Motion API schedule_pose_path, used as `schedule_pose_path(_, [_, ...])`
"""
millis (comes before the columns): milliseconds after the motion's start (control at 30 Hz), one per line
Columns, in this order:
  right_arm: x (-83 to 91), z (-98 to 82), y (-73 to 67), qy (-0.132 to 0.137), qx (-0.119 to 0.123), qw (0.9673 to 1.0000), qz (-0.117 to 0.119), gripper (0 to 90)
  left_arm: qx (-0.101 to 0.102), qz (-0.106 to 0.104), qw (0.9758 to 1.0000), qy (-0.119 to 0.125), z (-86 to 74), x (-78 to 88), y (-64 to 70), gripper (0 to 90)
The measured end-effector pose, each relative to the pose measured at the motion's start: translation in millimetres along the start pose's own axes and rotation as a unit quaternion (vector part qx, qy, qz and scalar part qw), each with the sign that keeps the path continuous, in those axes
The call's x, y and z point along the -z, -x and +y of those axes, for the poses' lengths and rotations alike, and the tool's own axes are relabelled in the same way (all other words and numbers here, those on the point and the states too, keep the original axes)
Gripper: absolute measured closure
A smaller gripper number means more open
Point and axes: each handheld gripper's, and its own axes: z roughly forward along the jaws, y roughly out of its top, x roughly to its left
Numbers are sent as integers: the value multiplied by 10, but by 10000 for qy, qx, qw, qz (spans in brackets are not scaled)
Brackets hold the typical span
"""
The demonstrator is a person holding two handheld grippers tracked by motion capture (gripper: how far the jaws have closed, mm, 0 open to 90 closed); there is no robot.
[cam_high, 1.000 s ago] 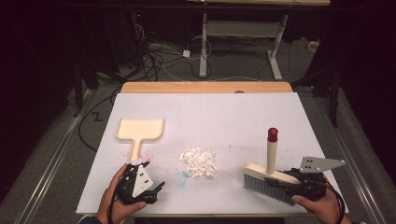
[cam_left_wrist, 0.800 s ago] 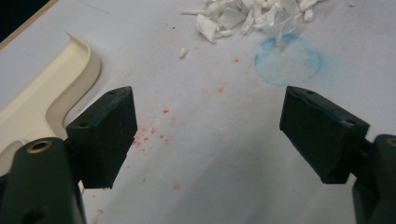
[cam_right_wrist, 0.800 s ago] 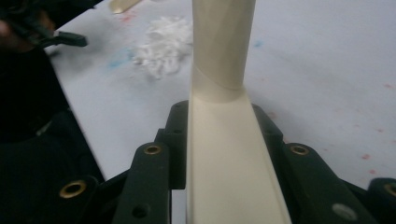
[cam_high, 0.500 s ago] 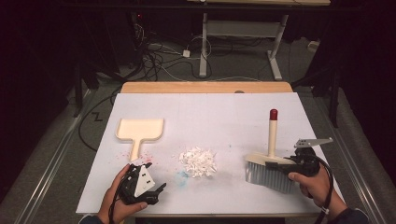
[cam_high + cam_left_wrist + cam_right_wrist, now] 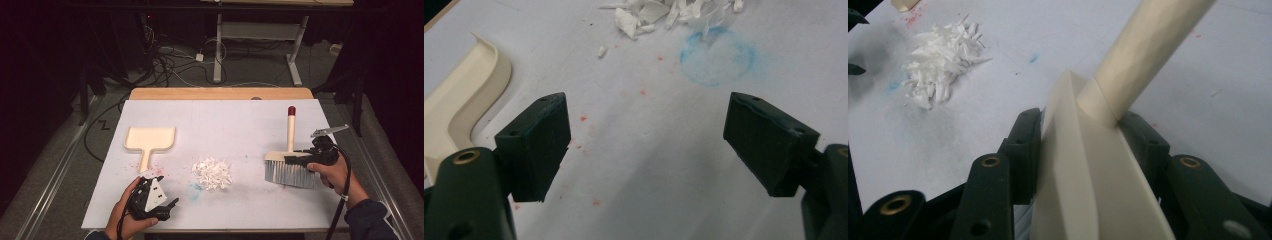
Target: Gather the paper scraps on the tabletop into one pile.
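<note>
Right gripper [image 5: 304, 161], lower right of the high view: jaws straddle the wooden head of the cream hand brush with grey bristles and red-tipped handle [image 5: 290, 160]. They've just been opening, yet in the right gripper view the pads sit against both faces, so probably a light pinch to keep the brush upright, bristles down on the white table sheet [image 5: 240, 120].

Left gripper [image 5: 150, 200], lower left, spread and empty, parked near the cream plastic dustpan [image 5: 149, 140].

Pile of white paper scraps [image 5: 212, 173] lies centre, between brush and pan: layout suits sweeping leftward.

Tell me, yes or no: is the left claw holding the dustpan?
No, the left claw stands open over bare table, with the dustpan lying apart to its side.
</note>
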Motion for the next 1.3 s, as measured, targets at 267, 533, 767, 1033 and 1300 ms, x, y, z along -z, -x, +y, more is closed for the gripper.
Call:
schedule_pose_path(267, [-35, 159, 64, -361, 212, 9959, -798, 397, -21, -42, 10000, -27, 2, -18, 9, 179])
schedule_pose_path(533, [-119, 246, 55, -40, 391, 9714, -2344, 581, -23, -63, 10000, -33, 6, -28, 11, 179])
schedule_pose_path(767, [-270, 230, 180, -141, 82, 9553, -2953, 847, -34, -83, 9999, -52, 4, -33, 13, 179])
schedule_pose_path(1033, [-448, 263, 227, -48, 164, 9656, -2595, 834, -66, -54, 10000, -8, 14, -27, 32, 179])
schedule_pose_path(1300, [-335, 287, -33, 482, 519, 9537, -2922, 621, 19, 69, 10000, 59, 4, 11, -5, 178])
